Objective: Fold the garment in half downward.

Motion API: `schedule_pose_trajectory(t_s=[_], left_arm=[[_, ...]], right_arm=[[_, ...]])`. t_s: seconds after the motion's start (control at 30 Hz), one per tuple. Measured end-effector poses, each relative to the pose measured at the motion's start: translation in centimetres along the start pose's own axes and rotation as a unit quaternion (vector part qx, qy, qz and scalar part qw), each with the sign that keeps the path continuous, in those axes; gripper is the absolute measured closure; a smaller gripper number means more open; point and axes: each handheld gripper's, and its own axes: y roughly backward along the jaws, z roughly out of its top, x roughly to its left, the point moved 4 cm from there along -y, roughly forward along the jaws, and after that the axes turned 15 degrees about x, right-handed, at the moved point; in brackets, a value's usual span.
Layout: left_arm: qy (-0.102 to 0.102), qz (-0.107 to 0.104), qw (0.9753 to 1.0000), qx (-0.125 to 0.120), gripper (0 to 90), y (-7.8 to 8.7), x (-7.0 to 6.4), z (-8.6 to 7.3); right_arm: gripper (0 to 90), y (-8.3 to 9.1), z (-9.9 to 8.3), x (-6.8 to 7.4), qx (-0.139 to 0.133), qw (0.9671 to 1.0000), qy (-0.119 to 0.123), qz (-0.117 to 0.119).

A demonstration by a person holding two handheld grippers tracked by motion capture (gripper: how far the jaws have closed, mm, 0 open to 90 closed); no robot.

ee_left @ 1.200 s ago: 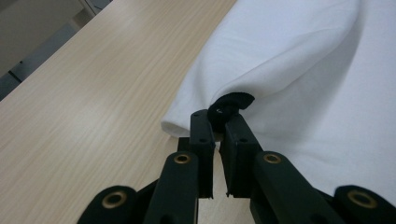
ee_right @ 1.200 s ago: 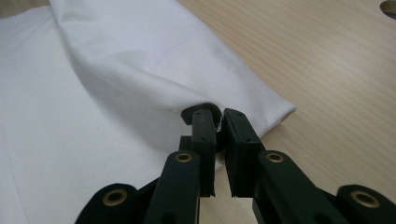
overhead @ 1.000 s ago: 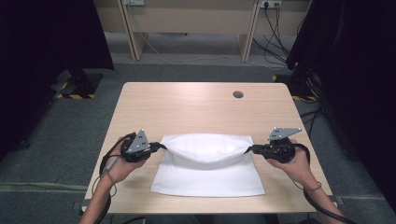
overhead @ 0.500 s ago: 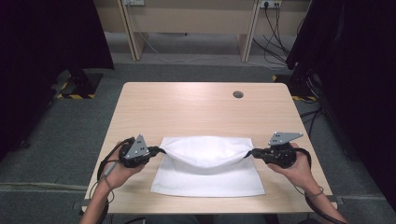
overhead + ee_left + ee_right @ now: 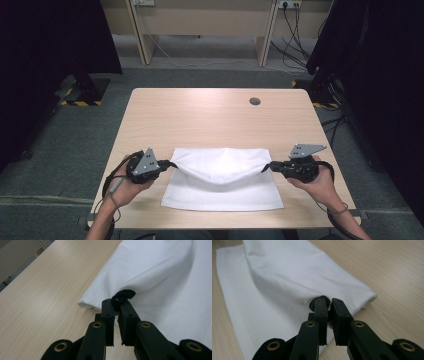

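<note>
Table [image 5: 210,120]: fills centre of frame, small round hole [image 5: 255,101] upper right. White cloth [image 5: 222,192]: lower centre, top layer lifted and sagging between tools. Left gripper [image 5: 172,163]: clamped on cloth's left corner. Right gripper [image 5: 265,168]: clamped on right corner.

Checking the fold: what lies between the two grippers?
In the high view, the white cloth spans from the left gripper to the right gripper, sagging midway.
</note>
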Motion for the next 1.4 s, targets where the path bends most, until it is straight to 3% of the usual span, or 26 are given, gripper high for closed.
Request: schedule_pose_trajectory(t_s=[0.43,0.9,1.4], left_arm=[[-0.013,0.001,0.9999,0.004,82.5,0.7,-1.3,-0.3],[-0.013,0.007,0.9999,-0.003,82.5,1.5,-1.9,-0.5],[-0.029,0.010,0.9995,-0.006,82.5,2.8,-2.7,-0.3]], right_arm=[[83.6,0.5,-0.7,0.7,0.000,1.0000,0.006,0.000],[83.6,1.0,-1.1,1.2,-0.001,0.9999,0.012,0.000],[83.6,1.6,-1.7,2.0,0.002,0.9998,0.022,0.002]])
